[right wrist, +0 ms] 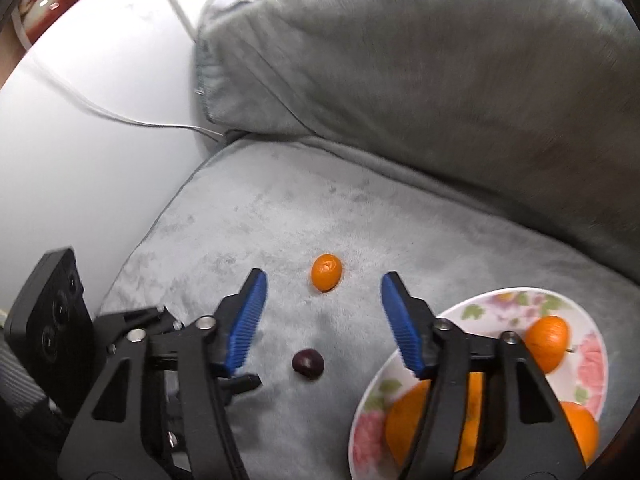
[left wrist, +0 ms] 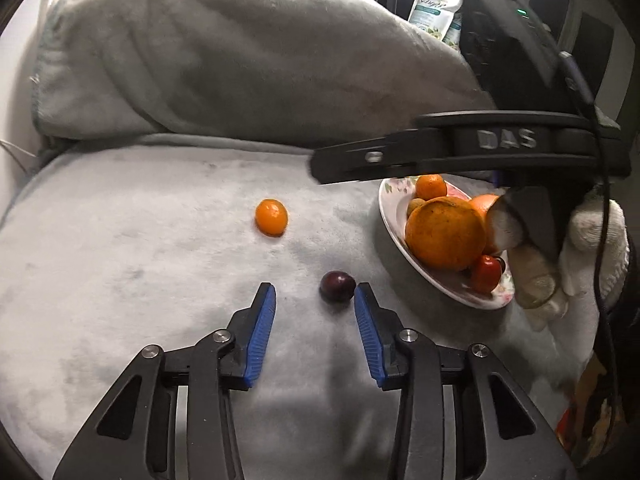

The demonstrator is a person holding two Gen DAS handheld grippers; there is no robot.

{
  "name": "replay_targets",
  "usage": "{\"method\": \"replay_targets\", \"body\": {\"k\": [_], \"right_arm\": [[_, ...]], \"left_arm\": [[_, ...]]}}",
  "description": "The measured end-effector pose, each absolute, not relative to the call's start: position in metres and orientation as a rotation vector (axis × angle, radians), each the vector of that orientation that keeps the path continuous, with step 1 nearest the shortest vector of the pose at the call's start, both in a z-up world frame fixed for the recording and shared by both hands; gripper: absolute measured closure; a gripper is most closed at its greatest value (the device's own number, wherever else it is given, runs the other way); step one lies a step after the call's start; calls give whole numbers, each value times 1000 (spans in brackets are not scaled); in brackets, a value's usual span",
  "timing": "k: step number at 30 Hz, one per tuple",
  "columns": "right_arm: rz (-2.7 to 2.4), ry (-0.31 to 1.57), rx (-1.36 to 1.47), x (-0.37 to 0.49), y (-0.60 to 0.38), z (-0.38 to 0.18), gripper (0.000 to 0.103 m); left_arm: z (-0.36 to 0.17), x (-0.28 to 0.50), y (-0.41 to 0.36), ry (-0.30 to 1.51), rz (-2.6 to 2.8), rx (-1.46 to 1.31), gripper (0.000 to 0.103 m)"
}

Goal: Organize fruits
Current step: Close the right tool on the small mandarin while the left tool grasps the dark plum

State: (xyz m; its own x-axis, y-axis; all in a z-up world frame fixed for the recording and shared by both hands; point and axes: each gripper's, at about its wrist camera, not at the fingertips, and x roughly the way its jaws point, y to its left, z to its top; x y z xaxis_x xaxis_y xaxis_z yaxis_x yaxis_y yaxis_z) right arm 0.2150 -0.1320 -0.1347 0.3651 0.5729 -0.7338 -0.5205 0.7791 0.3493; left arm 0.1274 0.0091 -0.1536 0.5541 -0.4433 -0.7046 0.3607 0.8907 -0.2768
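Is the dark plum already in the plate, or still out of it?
Out. The dark plum lies on the grey cushion, beside the flowered plate.

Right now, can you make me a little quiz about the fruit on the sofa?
1. Which two fruits lie loose on the cushion?
2. True or false: the plate has flowers on it.
3. Which gripper is nearest the dark fruit: A left, B right?

Key:
1. A small orange fruit and a dark plum.
2. True.
3. A: the left gripper has the plum at its jaw tips, not clamped. The right gripper points at the orange fruit.
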Motion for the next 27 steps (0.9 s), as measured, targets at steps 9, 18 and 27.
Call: {"method": "replay_targets", "body": {"k": [9, 18, 27], "right_arm": [[671, 1074, 56, 237, -108, -156, 53], [660, 1126, 76, 249, -97, -170, 62], [654, 1136, 67, 254, -90, -176, 67]], "left_arm": [[-160, 133, -5, 877, -496, -80, 72], [-164, 135, -15, 877, -497, -56, 72], [-168, 136, -28, 895, -494, -28, 72]]}}
